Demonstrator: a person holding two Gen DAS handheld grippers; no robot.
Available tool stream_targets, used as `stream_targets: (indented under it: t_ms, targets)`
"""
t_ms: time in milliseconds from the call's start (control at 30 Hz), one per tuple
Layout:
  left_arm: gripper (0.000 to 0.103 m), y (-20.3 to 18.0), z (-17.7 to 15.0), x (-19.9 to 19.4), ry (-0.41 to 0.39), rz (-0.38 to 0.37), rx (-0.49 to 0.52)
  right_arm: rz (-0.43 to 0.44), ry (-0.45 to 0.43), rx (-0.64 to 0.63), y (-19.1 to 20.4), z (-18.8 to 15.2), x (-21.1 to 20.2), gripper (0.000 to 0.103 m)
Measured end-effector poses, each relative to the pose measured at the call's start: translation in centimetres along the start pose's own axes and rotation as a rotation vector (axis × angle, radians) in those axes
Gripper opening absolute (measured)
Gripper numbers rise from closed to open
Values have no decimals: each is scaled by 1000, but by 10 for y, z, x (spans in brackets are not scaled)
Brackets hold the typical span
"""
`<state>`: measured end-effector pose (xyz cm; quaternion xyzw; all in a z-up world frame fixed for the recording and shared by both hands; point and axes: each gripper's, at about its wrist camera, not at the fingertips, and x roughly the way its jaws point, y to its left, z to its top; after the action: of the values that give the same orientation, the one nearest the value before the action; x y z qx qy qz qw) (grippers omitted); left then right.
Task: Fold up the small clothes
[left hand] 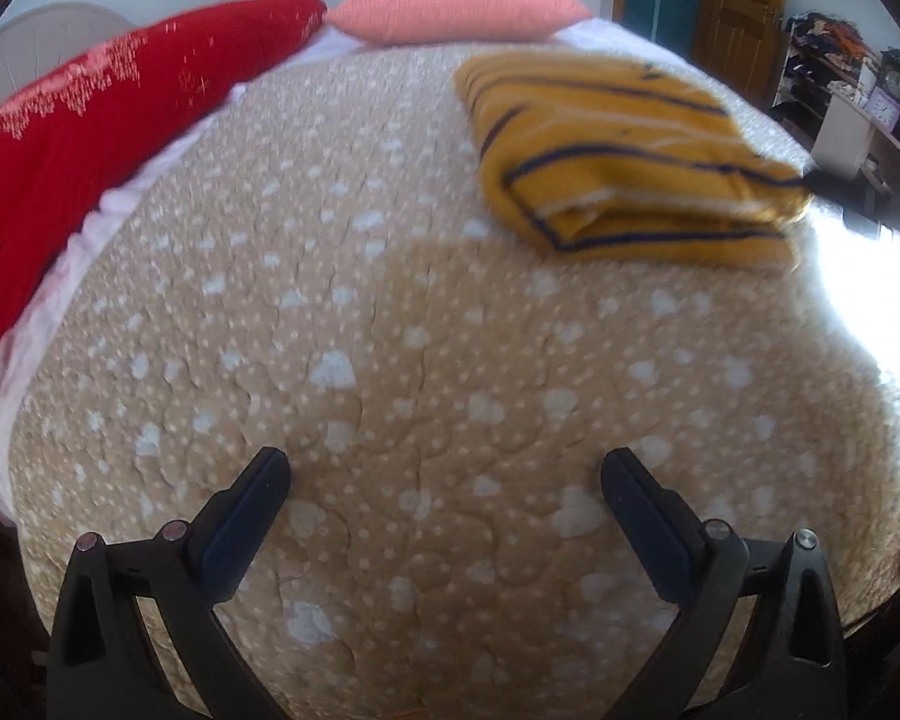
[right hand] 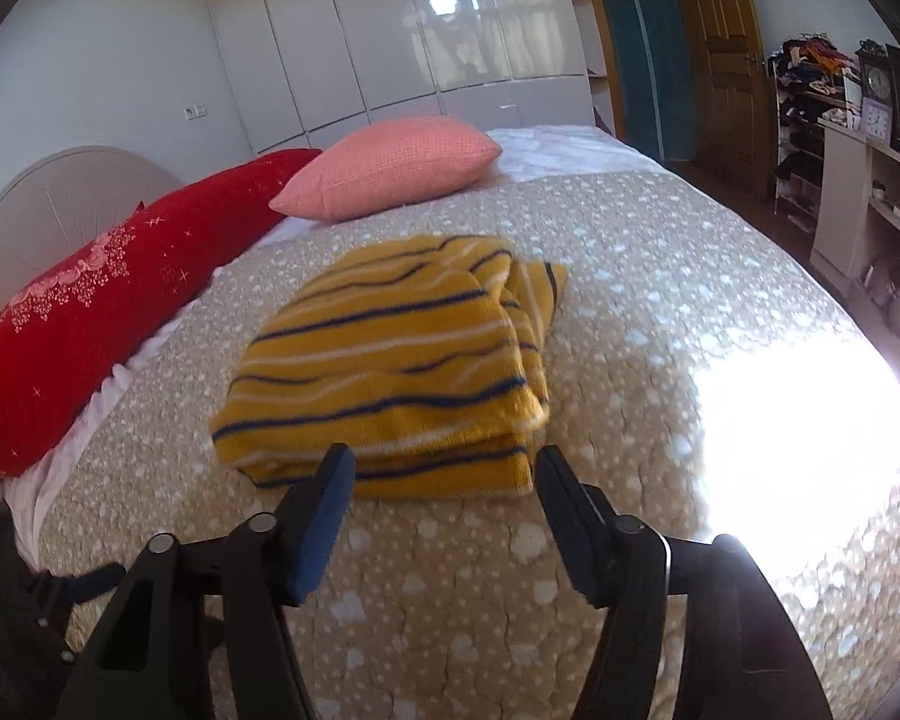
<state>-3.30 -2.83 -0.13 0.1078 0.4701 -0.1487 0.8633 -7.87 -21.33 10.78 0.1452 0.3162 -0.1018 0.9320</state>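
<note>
A yellow garment with dark and white stripes (right hand: 390, 372) lies folded in a thick stack on the tan spotted bedspread (right hand: 630, 276). In the left wrist view the garment (left hand: 624, 150) sits at the upper right. My right gripper (right hand: 444, 474) is open and empty, its fingertips just at the near edge of the garment. My left gripper (left hand: 444, 468) is open and empty over bare bedspread (left hand: 360, 330), well short and left of the garment.
A long red pillow (right hand: 90, 324) and a pink pillow (right hand: 390, 168) lie at the head of the bed. A white wardrobe (right hand: 390, 30), a wooden door (right hand: 720, 60) and cluttered shelves (right hand: 810, 108) stand beyond. Bright sunlight (right hand: 798, 420) washes out the bed's right side.
</note>
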Motion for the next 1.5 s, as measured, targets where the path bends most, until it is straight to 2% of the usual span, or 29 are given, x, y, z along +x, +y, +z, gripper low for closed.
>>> stream_targets:
  t_ms: [100, 167, 233, 267, 367, 433, 467, 533, 600, 633, 667, 700, 733, 767, 800, 833, 900, 933, 1000, 1033, 1100, 1167, 1267, 1333, 1433, 1500]
  targets:
    - [103, 2, -4, 3, -13, -15, -5, 11, -5, -36, 1, 18, 27, 54]
    - [103, 2, -4, 3, -11, -16, -6, -15, 61, -23, -8, 19, 54, 54]
    - [103, 4, -5, 5, -7, -24, -12, -13, 185, 20, -20, 12, 78, 53]
    - [103, 4, -5, 5, -8, -27, -12, -14, 193, 16, -21, 8, 78, 53]
    - [103, 5, -6, 6, -13, -36, -11, -14, 164, -25, -15, 11, 54, 53]
    - [103, 5, -8, 7, -16, -36, -18, 45, 73, 16, -17, 28, 33, 53]
    - [103, 4, -8, 6, -16, -33, -19, 48, 41, 22, -18, 39, 30, 53]
    - [103, 4, -8, 7, -16, -31, -20, 35, 9, 31, -22, 64, 37, 54]
    - [103, 4, -7, 7, -14, -29, -19, -17, 26, 36, -31, 87, 69, 53]
    - [103, 4, -8, 7, -15, -30, -22, -45, 48, 39, -36, 94, 87, 49]
    - [103, 4, -8, 8, -16, -30, -21, -54, 83, 50, -42, 100, 109, 29]
    - [103, 4, -8, 8, -16, -31, -20, -43, 123, 65, -50, 102, 125, 20]
    - [103, 5, -8, 7, -15, -35, -19, -45, 182, 77, -58, 101, 143, 20]
    - [103, 5, -8, 7, -15, -39, -17, -90, 248, 75, -65, 98, 162, 20]
    - [103, 6, -8, 8, -16, -41, -14, -173, 268, 63, -72, 96, 167, 20]
    - [103, 5, -8, 7, -18, -42, -6, -230, 261, 64, -78, 95, 164, 20]
    - [103, 5, -9, 7, -29, -43, 4, -183, 199, 145, -89, 90, 135, 21]
    - [103, 5, -10, 6, -39, -46, 8, -148, 182, 171, -91, 87, 119, 22]
    - [103, 5, -11, 6, -44, -47, 12, -108, 161, 169, -87, 76, 86, 36]
    - [103, 4, -10, 6, -40, -44, 13, -93, 148, 156, -84, 71, 70, 39]
    - [103, 2, -8, 4, -32, -37, 14, -53, 125, 106, -72, 59, 38, 53]
    - [103, 2, -5, 0, -28, -31, 9, -38, 103, 42, -56, 41, 11, 60]
    - [103, 3, -1, -15, -45, -4, -10, -42, 69, -46, -34, 13, -16, 68]
    - [103, 1, 3, -35, -102, 36, -3, -39, 49, -78, -22, -7, -30, 72]
    - [103, -5, 8, -65, -181, 94, 26, -11, 66, -64, -12, -30, -31, 75]
    - [103, -8, 10, -79, -213, 101, 40, -9, 90, -50, -10, -39, -27, 75]
